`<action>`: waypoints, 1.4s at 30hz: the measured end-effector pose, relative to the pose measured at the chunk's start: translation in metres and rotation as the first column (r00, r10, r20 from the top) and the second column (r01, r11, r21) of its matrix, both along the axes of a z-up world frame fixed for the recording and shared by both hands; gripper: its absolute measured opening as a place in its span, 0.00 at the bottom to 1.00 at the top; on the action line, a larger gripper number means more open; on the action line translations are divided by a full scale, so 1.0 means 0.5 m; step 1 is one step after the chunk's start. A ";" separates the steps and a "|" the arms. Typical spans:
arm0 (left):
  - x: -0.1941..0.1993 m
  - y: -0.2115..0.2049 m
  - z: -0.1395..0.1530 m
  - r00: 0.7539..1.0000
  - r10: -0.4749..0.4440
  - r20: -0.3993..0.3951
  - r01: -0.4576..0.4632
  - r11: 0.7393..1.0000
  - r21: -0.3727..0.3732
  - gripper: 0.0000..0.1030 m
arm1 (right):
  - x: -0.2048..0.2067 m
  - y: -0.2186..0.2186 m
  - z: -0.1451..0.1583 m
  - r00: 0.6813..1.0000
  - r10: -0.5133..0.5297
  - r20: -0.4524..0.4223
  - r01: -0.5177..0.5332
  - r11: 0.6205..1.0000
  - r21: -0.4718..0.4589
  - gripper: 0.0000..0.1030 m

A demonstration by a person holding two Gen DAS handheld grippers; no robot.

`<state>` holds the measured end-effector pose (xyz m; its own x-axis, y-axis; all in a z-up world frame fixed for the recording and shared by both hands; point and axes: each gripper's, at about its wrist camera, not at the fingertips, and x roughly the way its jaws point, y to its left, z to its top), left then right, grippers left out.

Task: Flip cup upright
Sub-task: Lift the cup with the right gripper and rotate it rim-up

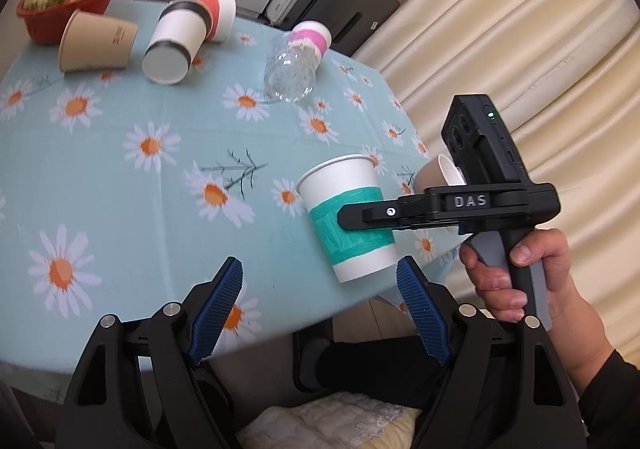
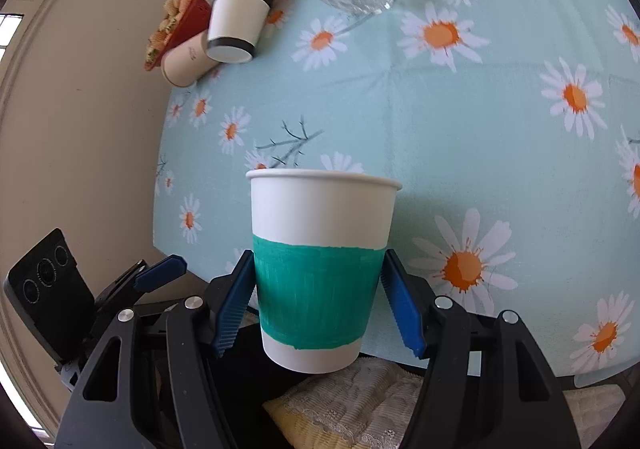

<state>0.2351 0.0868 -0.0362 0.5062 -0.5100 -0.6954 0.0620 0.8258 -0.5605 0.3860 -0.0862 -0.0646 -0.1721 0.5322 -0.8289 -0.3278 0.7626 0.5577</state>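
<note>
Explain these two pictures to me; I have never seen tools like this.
A person holds a handheld gripper in each hand, and each carries a camera looking along its two blue fingers. The right gripper holds a white cup with a green band, mouth up, over the table's near edge. The left gripper is open and empty. On the daisy tablecloth lie several tipped-over paper cups, an overturned glass and a red bowl of strawberries.

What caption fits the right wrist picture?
Right tool holds the green-banded paper cup upright over the daisy tablecloth's edge.
</note>
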 end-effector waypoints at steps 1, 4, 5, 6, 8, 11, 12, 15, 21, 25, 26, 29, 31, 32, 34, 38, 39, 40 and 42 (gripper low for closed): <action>-0.002 0.001 -0.002 1.000 0.001 -0.003 -0.001 1.000 -0.003 0.75 | -0.001 -0.002 -0.007 1.000 -0.002 -0.004 0.002 1.000 -0.006 0.62; -0.006 0.004 -0.002 1.000 -0.001 0.001 0.001 1.000 -0.019 0.75 | -0.003 -0.008 -0.018 1.000 -0.009 -0.003 0.009 1.000 -0.010 0.62; -0.007 0.004 -0.002 1.000 -0.001 0.003 0.001 1.000 -0.021 0.75 | -0.004 -0.013 -0.016 1.000 -0.014 0.001 0.014 1.000 -0.011 0.62; -0.007 0.005 -0.001 1.000 0.000 0.003 0.000 1.000 -0.021 0.75 | -0.004 -0.013 -0.015 1.000 -0.016 0.003 0.016 1.000 -0.010 0.62; -0.009 0.006 -0.001 1.000 0.001 0.003 -0.001 1.000 -0.022 0.75 | -0.003 -0.015 -0.016 1.000 -0.015 0.003 0.015 1.000 -0.011 0.62; -0.007 0.006 -0.006 1.000 0.002 -0.002 -0.002 1.000 -0.025 0.75 | -0.002 -0.015 -0.016 1.000 -0.015 -0.003 0.015 1.000 -0.013 0.63; -0.006 0.007 -0.008 1.000 0.003 -0.003 -0.003 1.000 -0.029 0.75 | -0.002 -0.016 -0.015 1.000 -0.014 -0.007 0.014 1.000 -0.009 0.65; -0.004 0.008 -0.014 1.000 -0.003 -0.007 0.003 0.999 -0.051 0.75 | -0.004 -0.026 -0.003 1.000 -0.012 -0.003 0.012 1.000 -0.006 0.67; 0.010 0.015 -0.024 1.000 0.010 -0.029 -0.012 0.998 -0.063 0.75 | -0.004 -0.042 0.025 1.000 -0.009 0.001 0.009 1.000 0.008 0.67; 0.033 0.022 -0.024 0.998 0.030 -0.048 -0.034 0.996 -0.082 0.75 | -0.008 -0.060 0.046 1.000 -0.013 0.003 0.012 1.000 0.019 0.67; 0.038 0.022 -0.024 0.998 0.031 -0.052 -0.036 0.995 -0.089 0.75 | -0.011 -0.070 0.054 1.000 -0.012 0.008 0.012 1.000 0.022 0.67; 0.062 0.010 -0.019 0.997 0.027 -0.072 -0.035 0.994 -0.104 0.75 | -0.019 -0.092 0.073 1.000 -0.010 0.020 0.010 1.000 0.024 0.67; 0.077 -0.002 -0.019 0.995 0.022 -0.093 -0.033 0.993 -0.113 0.75 | -0.026 -0.109 0.088 1.000 -0.006 0.024 0.005 1.000 0.029 0.67; 0.087 -0.010 -0.020 0.994 0.018 -0.110 -0.031 0.993 -0.112 0.75 | -0.028 -0.114 0.092 1.000 -0.004 0.026 0.003 1.000 0.029 0.67; 0.103 -0.027 -0.021 0.991 0.012 -0.134 -0.025 0.995 -0.097 0.75 | -0.035 -0.130 0.105 1.000 0.003 0.031 -0.004 0.999 0.034 0.67; 0.139 -0.068 -0.028 0.984 -0.009 -0.180 0.005 1.000 -0.026 0.75 | -0.049 -0.153 0.118 0.999 0.008 0.042 -0.009 0.999 0.038 0.67; 0.150 -0.080 -0.034 0.980 -0.013 -0.199 0.012 1.000 -0.004 0.75 | -0.053 -0.159 0.118 0.999 0.010 0.039 -0.012 0.999 0.040 0.67; 0.160 -0.090 -0.040 0.976 -0.012 -0.216 0.015 1.000 0.012 0.75 | -0.055 -0.162 0.118 0.999 0.011 0.036 -0.013 0.999 0.043 0.67; 0.174 -0.106 -0.050 0.969 -0.014 -0.245 0.022 0.999 0.031 0.75 | -0.061 -0.172 0.117 0.999 0.016 0.030 -0.018 0.999 0.051 0.67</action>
<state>0.3223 0.0338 -0.0612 0.3094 -0.4921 -0.8137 -0.0589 0.8441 -0.5329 0.3552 -0.1721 -0.0062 -0.1575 0.5717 -0.8052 -0.3570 0.7272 0.5862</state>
